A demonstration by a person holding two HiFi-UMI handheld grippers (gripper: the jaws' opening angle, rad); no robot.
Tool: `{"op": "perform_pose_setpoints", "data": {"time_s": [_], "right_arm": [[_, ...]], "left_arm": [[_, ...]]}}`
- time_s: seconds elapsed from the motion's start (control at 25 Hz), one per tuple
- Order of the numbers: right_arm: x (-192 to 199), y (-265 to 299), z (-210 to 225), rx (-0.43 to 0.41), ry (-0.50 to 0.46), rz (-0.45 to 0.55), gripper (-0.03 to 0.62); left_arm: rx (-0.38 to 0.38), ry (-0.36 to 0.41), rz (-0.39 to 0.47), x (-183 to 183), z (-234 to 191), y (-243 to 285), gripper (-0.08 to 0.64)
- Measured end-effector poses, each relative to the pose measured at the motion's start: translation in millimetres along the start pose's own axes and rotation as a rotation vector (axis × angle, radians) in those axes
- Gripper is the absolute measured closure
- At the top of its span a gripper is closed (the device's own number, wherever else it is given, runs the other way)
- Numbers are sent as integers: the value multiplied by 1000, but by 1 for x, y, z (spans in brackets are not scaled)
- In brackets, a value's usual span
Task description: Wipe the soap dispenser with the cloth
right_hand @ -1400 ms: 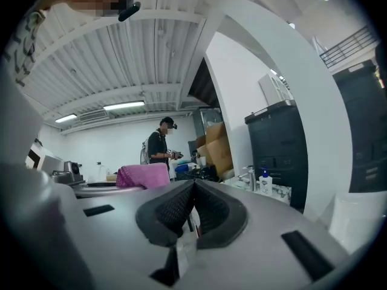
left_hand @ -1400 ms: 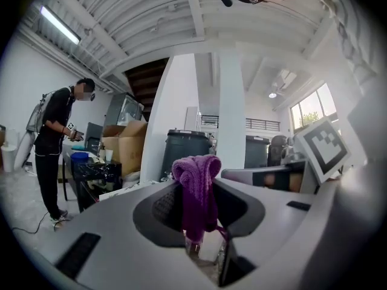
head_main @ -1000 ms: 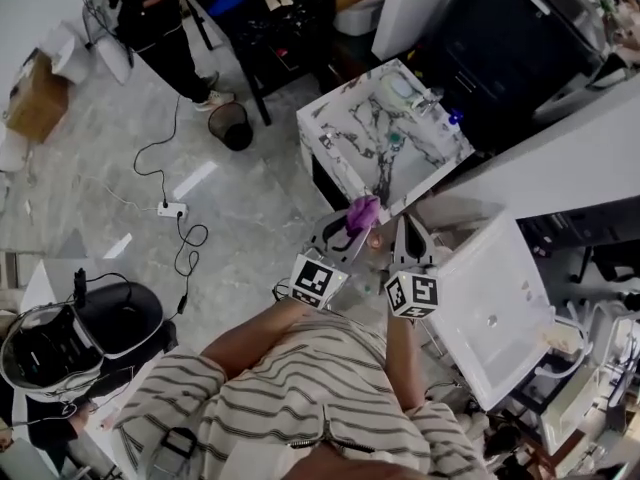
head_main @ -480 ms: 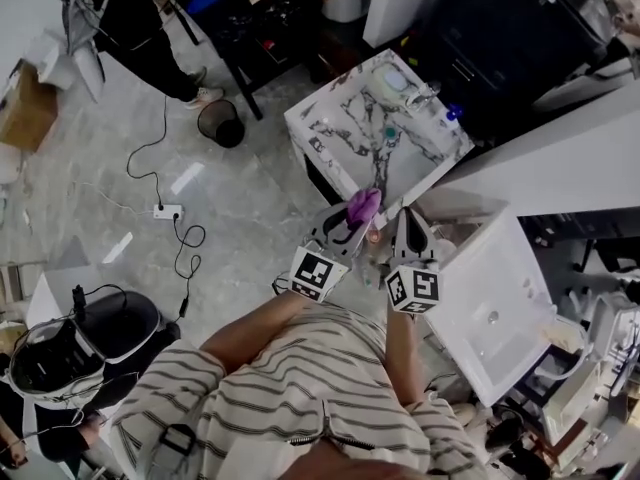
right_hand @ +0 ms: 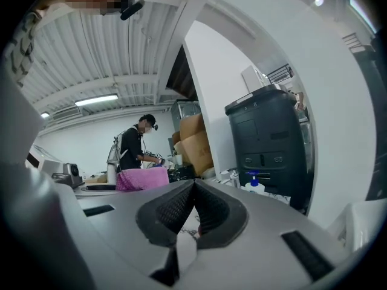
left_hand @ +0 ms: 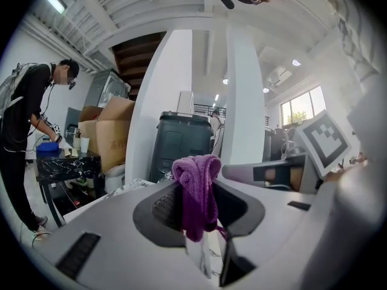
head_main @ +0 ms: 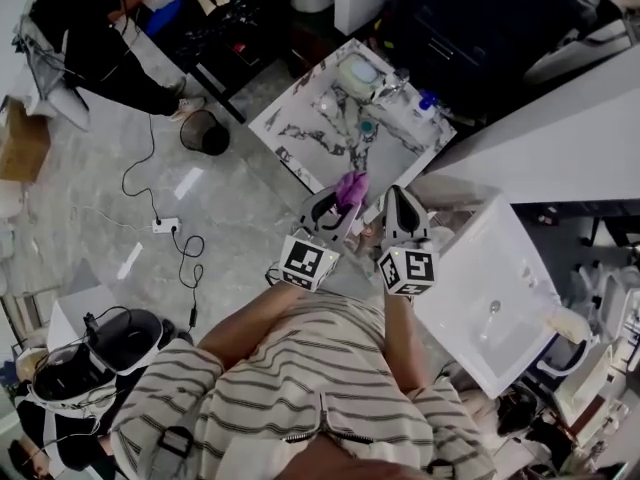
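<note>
The soap dispenser (head_main: 426, 101), a clear bottle with a blue pump, stands at the far right of a marble-topped table (head_main: 322, 133); it also shows ahead as the same dispenser (right_hand: 253, 183) in the right gripper view. My left gripper (head_main: 340, 208) is shut on a purple cloth (head_main: 350, 189), which hangs bunched between its jaws as the cloth (left_hand: 197, 192). Beside it, my right gripper (head_main: 398, 204) is shut with nothing in it, jaws pressed together (right_hand: 193, 205). Both are held level at the table's near edge, well short of the dispenser.
A pale bowl (head_main: 358, 72) and a small teal item (head_main: 367, 126) sit on the marble top. A white cabinet top (head_main: 490, 308) lies to the right, a dark cabinet (head_main: 470, 18) behind. A person in black (head_main: 90, 38), a black bin (head_main: 205, 133) and floor cables (head_main: 165, 226) are to the left.
Both grippers have travelled forward together, the left still holding the cloth. In the head view the marble table and the bin have slid up and to the left.
</note>
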State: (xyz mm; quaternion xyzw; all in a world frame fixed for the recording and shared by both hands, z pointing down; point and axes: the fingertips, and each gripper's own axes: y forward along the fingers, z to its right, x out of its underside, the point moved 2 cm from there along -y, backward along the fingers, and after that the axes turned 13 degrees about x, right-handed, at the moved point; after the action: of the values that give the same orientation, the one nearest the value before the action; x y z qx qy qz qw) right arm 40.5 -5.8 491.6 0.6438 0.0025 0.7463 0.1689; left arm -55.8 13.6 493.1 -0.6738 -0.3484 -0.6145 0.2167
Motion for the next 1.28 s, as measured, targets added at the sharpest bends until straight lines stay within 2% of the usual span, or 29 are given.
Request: {"op": "perform_pose_setpoints", "data": {"time_s": [0.4,0.72,1.28], "right_arm": [[6,35,60,3,24,-27,583],[7,57,67,-13,28,-56,583],[21,117,96,58,19,-112,583]], "left_arm": [[-10,5,-42,4,-4,72,443],[-32,-22,-72,9,-17,89,443],[1,-50,-98,16,-54,124,443]]}}
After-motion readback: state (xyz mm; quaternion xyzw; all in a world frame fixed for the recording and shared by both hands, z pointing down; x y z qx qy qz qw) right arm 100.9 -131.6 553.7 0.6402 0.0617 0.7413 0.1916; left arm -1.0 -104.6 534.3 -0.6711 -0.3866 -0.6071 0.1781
